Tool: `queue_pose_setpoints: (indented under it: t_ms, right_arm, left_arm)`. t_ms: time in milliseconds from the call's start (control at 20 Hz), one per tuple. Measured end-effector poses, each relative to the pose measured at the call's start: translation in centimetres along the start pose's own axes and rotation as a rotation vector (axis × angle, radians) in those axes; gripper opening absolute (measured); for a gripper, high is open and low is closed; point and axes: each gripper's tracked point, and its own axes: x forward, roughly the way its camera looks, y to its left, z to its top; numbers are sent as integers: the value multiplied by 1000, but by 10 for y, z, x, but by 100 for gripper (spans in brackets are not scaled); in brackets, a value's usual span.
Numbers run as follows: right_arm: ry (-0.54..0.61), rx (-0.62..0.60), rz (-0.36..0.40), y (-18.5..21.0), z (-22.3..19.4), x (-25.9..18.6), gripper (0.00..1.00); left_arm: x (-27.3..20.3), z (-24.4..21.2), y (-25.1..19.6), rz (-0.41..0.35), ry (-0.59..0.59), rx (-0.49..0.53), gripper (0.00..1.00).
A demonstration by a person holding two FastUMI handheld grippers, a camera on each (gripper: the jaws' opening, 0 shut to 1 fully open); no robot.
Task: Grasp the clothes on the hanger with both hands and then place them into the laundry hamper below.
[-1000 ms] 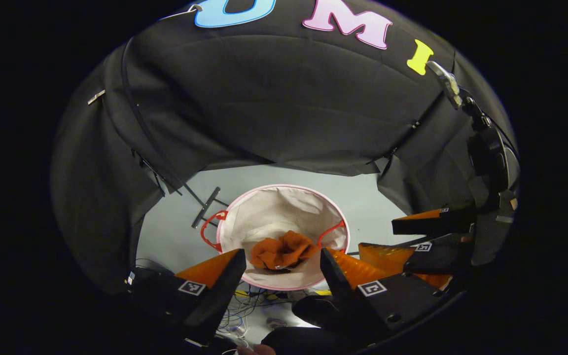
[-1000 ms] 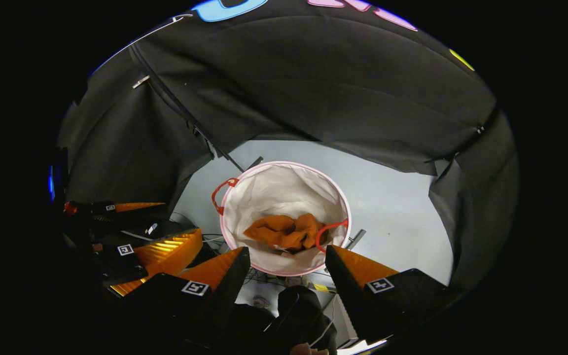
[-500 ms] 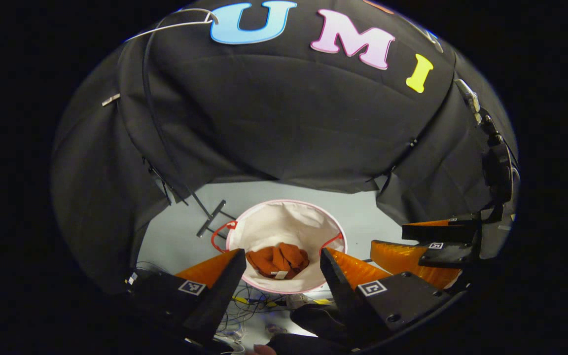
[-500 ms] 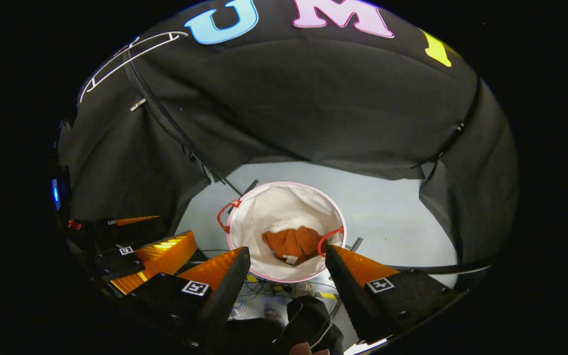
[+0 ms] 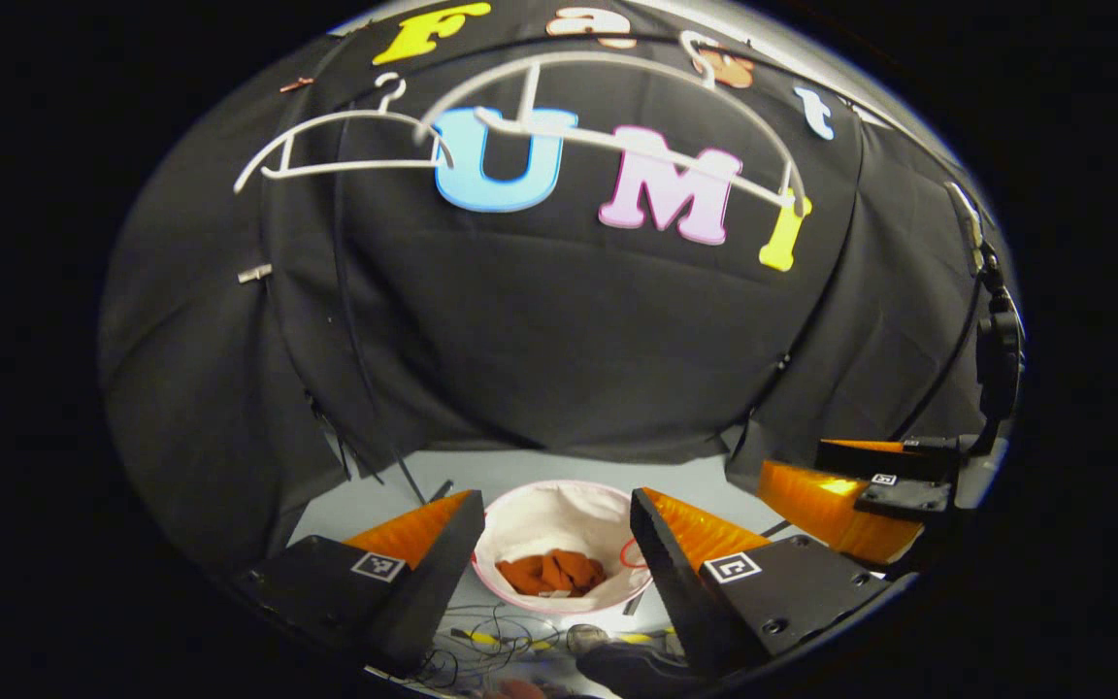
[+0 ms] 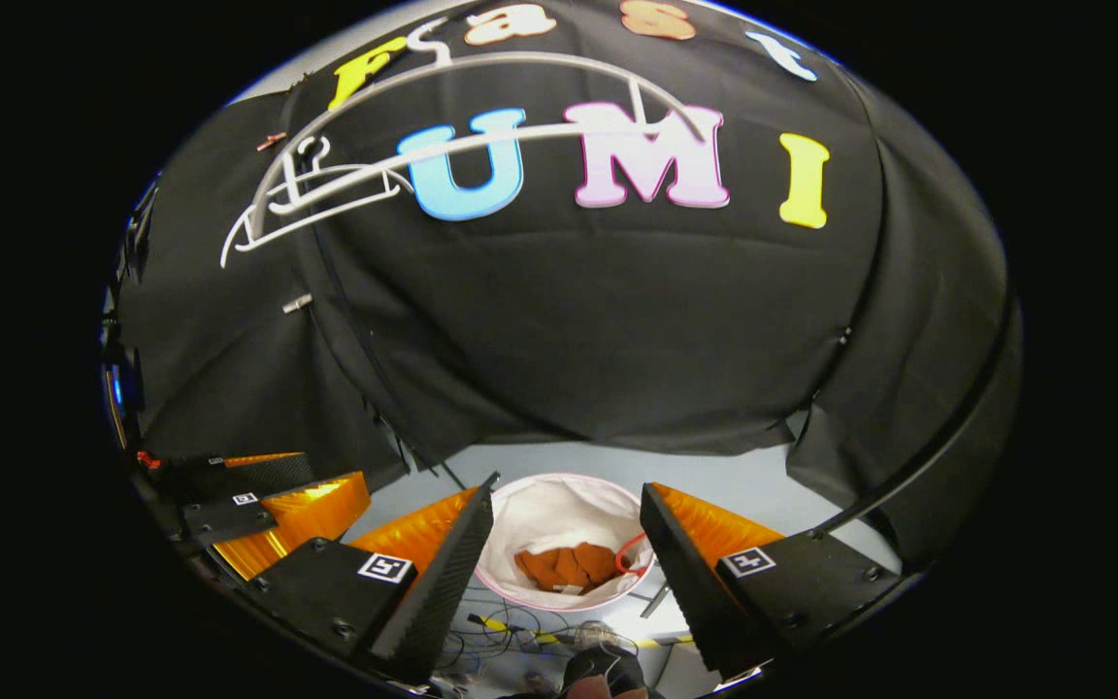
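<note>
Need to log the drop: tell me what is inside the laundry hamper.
An orange garment lies crumpled at the bottom of the white laundry hamper. Whatever lies beneath the garment is covered. Both tongs are open and hold nothing.

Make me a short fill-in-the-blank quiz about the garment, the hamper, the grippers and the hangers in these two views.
1. The orange garment lies inside the ____.
2. Both the left gripper and the right gripper are ____, holding nothing.
3. The white hangers up on the rail are ____ of clothes.
4. The hamper's handles are ____ in colour.

Missing words: hamper; open; bare; red
</note>
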Motion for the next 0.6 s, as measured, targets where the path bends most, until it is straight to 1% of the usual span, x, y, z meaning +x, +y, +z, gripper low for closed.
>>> queue_pose_setpoints:
  t_ms: [150,350,450,550,600]
  right_arm:
    - [-93,13,-13,-3,27,-45,99]
    - [-215,4,-45,-2,50,-108,99]
    - [-271,1,-55,-3,60,-136,100]
    - [-324,-8,-59,-2,69,-166,99]
    - [-350,-13,-64,-2,69,-180,99]
  left_arm:
    - [-42,19,1,5,-103,17,96]
    - [-99,41,-10,-8,-202,49,95]
    - [-130,50,-20,-30,-256,59,96]
    - [-158,64,-31,-57,-322,70,95]
    - [-171,64,-29,-60,-346,73,95]
